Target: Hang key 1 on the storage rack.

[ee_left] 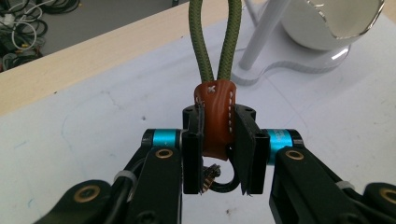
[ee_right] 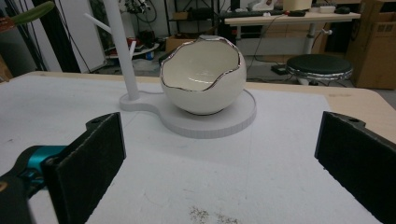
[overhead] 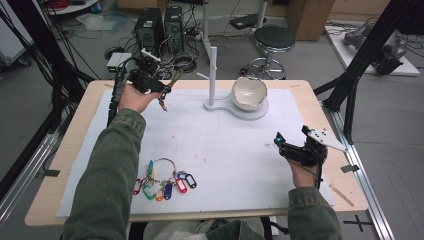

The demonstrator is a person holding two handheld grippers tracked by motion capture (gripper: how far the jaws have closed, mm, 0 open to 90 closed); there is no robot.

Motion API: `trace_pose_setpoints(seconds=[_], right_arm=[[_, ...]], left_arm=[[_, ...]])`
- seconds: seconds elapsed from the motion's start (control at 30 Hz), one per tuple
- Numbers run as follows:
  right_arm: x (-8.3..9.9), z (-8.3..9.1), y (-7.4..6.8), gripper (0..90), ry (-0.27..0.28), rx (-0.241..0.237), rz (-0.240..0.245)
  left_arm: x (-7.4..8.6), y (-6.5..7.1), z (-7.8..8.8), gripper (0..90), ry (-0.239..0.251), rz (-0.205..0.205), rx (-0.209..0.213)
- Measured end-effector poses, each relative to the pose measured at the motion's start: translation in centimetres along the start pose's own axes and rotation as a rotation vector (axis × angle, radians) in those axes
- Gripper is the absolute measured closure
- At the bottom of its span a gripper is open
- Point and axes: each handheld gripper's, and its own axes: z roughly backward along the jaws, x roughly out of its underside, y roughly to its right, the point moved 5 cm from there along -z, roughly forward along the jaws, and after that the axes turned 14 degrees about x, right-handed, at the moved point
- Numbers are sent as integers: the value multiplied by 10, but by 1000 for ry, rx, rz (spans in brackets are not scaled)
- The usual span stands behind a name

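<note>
Leather-tabbed green cord keychain [ee_left: 215,119] clamped in left gripper [ee_left: 219,140] fingers; loop top cut off. Right gripper [ee_right: 219,163] fingers apart.

Beyond the far edge of the pale wooden desk [overhead: 327,107] lies a grey floor [overhead: 310,60] strewn with dark cables [overhead: 190,55]. Two black computer towers [overhead: 159,27] stand side by side there, with a small white box [overhead: 118,60] near them. A round black stool [overhead: 274,39] on a chrome base sits to the right (its seat also shows in the right gripper view [ee_right: 320,65]). Black frame struts [overhead: 370,47] rise beside the desk. Farther back stand a cardboard box [ee_right: 378,42] and a long table [ee_right: 289,18].
</note>
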Motion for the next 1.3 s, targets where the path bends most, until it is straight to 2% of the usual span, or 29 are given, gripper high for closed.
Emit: trace_pose_setpoints(seconds=[0.3, 0.4, 0.57, 0.8, 1.1, 1.3], right_arm=[[1, 1, 2, 8, -1, -1, -11], [1, 0, 3, 8, -3, -1, -16], [1, -1, 1, 8, -5, -9, -11], [1, -1, 2, 8, -6, -11, -19], [1, -4, 0, 8, -6, -19, -9], [1, -3, 0, 8, -6, -16, -11]], left_arm=[[-18, 7, -6, 741, 29, 0, 34], [-22, 10, -7, 741, 23, -9, 30], [-27, 10, -12, 740, 37, -1, 34], [-26, 2, -31, 741, 35, 26, 59], [-24, 12, -49, 740, 3, 5, 75], [-22, 10, -57, 740, -18, 9, 65]])
